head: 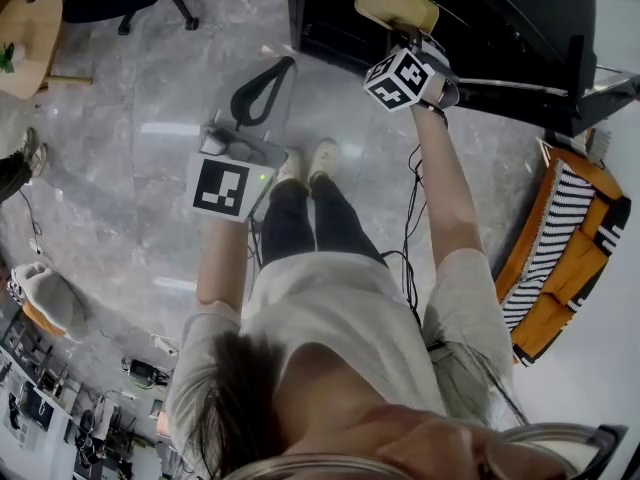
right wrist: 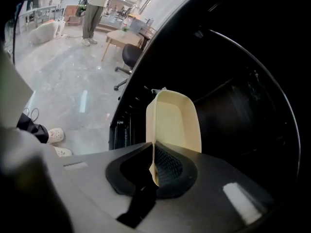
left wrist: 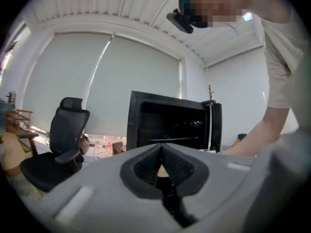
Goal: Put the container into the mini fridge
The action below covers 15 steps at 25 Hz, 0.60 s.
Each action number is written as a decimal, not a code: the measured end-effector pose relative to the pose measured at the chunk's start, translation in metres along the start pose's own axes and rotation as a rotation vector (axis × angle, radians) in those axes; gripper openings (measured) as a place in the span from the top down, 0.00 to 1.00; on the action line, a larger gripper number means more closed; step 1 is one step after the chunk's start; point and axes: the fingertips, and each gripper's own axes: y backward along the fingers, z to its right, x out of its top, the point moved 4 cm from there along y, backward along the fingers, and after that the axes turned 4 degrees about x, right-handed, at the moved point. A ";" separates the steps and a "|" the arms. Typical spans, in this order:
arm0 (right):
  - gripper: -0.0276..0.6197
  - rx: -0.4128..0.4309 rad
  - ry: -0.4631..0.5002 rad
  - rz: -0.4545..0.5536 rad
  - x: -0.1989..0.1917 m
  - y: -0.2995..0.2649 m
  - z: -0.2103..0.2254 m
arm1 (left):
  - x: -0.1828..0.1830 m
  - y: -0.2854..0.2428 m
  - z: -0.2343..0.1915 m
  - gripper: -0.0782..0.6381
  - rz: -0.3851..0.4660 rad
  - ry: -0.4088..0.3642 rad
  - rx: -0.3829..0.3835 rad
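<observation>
Right gripper view: my right claw (right wrist: 154,154) pinches the rim of the container (right wrist: 173,123), held at the open mouth of the mini fridge (right wrist: 243,96); setting it inside remains. My left claw (left wrist: 162,149) is closed, empty.

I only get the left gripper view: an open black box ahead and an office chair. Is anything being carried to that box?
Observer: Yes. The right hand-held gripper is shut on the rim of a cream container.
Operator: Is it in yet?
Observer: The head view shows it held up at the mini fridge's open front.
Operator: And my gripper?
Observer: The left hand-held gripper hangs above the grey floor, by the person's white shoes.
</observation>
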 end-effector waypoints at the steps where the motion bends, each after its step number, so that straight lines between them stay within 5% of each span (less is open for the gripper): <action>1: 0.95 -0.003 0.007 -0.011 -0.001 -0.003 0.002 | -0.001 0.000 0.000 0.89 -0.001 0.000 0.004; 15: 0.94 -0.065 0.102 -0.085 -0.002 -0.033 0.031 | -0.007 -0.004 -0.009 0.89 -0.017 0.006 0.043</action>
